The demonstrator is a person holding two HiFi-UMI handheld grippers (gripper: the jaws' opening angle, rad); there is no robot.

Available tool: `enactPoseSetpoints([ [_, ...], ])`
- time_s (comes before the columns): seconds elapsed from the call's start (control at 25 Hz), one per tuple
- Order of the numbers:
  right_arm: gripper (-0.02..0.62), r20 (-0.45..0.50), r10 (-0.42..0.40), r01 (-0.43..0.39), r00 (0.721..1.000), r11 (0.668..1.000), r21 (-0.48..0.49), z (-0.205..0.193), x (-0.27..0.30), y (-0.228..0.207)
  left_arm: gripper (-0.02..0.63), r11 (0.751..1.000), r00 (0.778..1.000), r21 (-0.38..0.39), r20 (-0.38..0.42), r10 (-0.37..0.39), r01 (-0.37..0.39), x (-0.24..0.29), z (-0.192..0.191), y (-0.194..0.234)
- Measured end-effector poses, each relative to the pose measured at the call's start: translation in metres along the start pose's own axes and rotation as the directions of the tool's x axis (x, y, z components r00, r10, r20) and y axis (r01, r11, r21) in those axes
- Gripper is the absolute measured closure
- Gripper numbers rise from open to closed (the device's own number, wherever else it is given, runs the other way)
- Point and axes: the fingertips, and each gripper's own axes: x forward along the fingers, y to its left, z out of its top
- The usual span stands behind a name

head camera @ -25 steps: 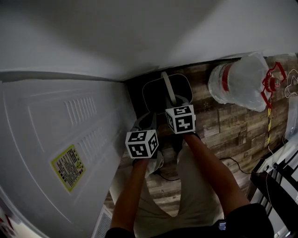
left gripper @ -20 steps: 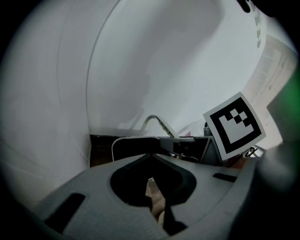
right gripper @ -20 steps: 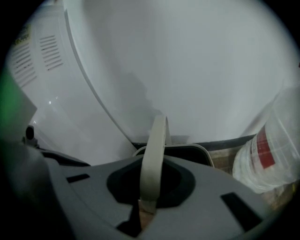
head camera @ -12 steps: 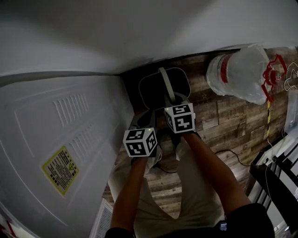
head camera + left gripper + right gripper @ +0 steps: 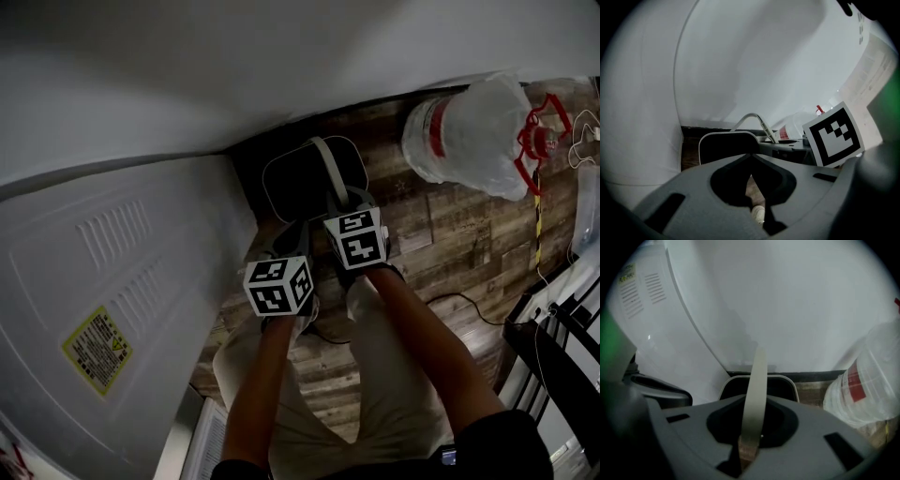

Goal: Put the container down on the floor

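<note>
Compared with a second ago, the tongs, the container and the jug are all being seen further left in the head view. Most of that shift is probably being made by the head.

Nearest, the left tongs (image 5: 292, 234) are being held together on nothing. Just beside them, the right tongs (image 5: 339, 199) are being clamped on the pale strap handle (image 5: 754, 394) of the container (image 5: 295, 183). That dark, pale-rimmed container is being held low over the wooden floor (image 5: 450, 244), in the corner between the white appliance (image 5: 122, 272) and the wall (image 5: 281, 56). Whether its base is touching the floor is not being shown. The water jug (image 5: 464, 141) is lying well apart, to the right.

If the strap is being released before the base is down, the container is likely to be dropped or tipped. Its rim may also be caught against the appliance, which is standing just beside it.

The pinch on the strap is being shown only in the right gripper view, since the marker cube is covering it from above. The handle's arch is being shown side-on only in the left gripper view. The container's open mouth is being shown only from the head.
</note>
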Motion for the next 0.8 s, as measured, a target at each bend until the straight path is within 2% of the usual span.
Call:
enactPoseSetpoints([
  [0.28,0.562,-0.033,-0.021,0.023,0.999,0.997,0.069,-0.023,-0.006,-0.032,0.592,0.999,0.999,0.033,-0.027,-0.024,0.025,0.021,-0.003,-0.024],
  [0.6,0.554,-0.039,0.007,-0.002,0.999,0.993,0.122,-0.028,-0.009,-0.047,0.592,0.996,0.995,0.07,-0.082,-0.055,0.061,0.046,-0.013,-0.05],
  [0.8,0.54,-0.038,-0.006,0.012,0.999,0.988,0.151,-0.034,-0.008,-0.064,0.592,0.995,0.992,0.064,-0.102,-0.075,0.081,0.059,-0.015,-0.058],
])
